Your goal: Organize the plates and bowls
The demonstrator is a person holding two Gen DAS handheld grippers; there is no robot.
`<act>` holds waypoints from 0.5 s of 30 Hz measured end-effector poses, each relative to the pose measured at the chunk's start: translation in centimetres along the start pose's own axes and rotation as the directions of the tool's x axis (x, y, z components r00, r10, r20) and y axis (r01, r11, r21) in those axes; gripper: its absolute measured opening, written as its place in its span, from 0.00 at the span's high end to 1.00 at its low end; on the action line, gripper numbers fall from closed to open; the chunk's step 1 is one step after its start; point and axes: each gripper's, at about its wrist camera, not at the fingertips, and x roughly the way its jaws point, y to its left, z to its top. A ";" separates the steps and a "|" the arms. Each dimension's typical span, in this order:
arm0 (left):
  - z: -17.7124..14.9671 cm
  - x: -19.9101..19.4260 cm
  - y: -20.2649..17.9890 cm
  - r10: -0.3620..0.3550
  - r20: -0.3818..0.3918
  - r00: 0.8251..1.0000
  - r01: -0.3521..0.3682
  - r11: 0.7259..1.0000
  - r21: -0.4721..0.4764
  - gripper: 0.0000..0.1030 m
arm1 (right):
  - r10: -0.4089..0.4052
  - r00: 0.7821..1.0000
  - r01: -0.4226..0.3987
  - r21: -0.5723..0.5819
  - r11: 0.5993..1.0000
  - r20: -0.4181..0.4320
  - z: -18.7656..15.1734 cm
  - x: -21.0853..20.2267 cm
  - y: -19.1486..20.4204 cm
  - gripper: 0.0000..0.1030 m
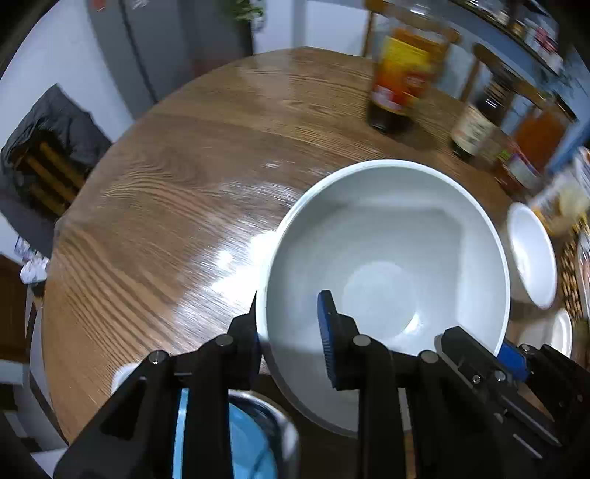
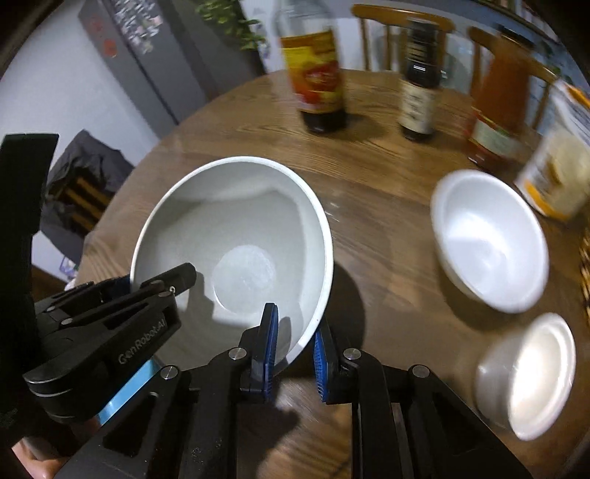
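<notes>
Bowl [image 1: 387, 258], large, pale grey-white, empty, gripped at the rim by both claws over the round wooden table [image 1: 166, 191]; a dark shadow lies on the wood under its right side in the right wrist view. Whether its base touches the table cannot be told.

Left gripper [image 1: 291, 331] clamped on the bowl's near-left rim: one blue pad inside the wall, the other finger outside it.

Right gripper [image 2: 295, 350] clamped on the near-right rim: one blue pad inside, the other outside, wall pinched between them.

Right of the big bowl, apart from it: a smaller white bowl [image 2: 490, 239], empty, sitting on the table. Near of that, a small white dish [image 2: 527, 376], blurred.

Far side of the table: a dark bottle with a red and yellow label [image 2: 319, 73], a second dark bottle with a pale label [image 2: 418, 84] to its right, then an orange bottle [image 2: 497, 103]. At the right edge, a white and yellow container [image 2: 556, 165]; all blurred.

Below the left gripper, near edge: a blue and metal round thing, not identifiable.

Beyond the table: wooden chair backs [image 2: 402, 22] on the far side, grey fridge [image 2: 147, 55] far left, a green plant [image 2: 228, 18] beside it.
</notes>
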 end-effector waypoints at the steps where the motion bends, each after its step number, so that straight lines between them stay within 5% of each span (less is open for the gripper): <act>1: 0.5 0.4 0.9 0.010 -0.005 1.000 -0.010 1.000 -0.021 0.73 | 0.008 1.000 -0.008 -0.004 1.000 -0.003 0.5 0.5 0.5 0.81; 11: 2.0 3.5 3.9 0.050 -0.061 0.997 -0.056 0.993 -0.103 0.67 | 0.020 0.999 -0.022 -0.049 0.999 -0.045 2.2 4.3 3.7 0.80; 15: 2.3 3.0 4.6 0.093 -0.045 0.995 -0.098 0.986 -0.133 0.26 | -0.033 0.999 0.032 -0.083 0.996 -0.019 2.3 3.7 3.9 0.60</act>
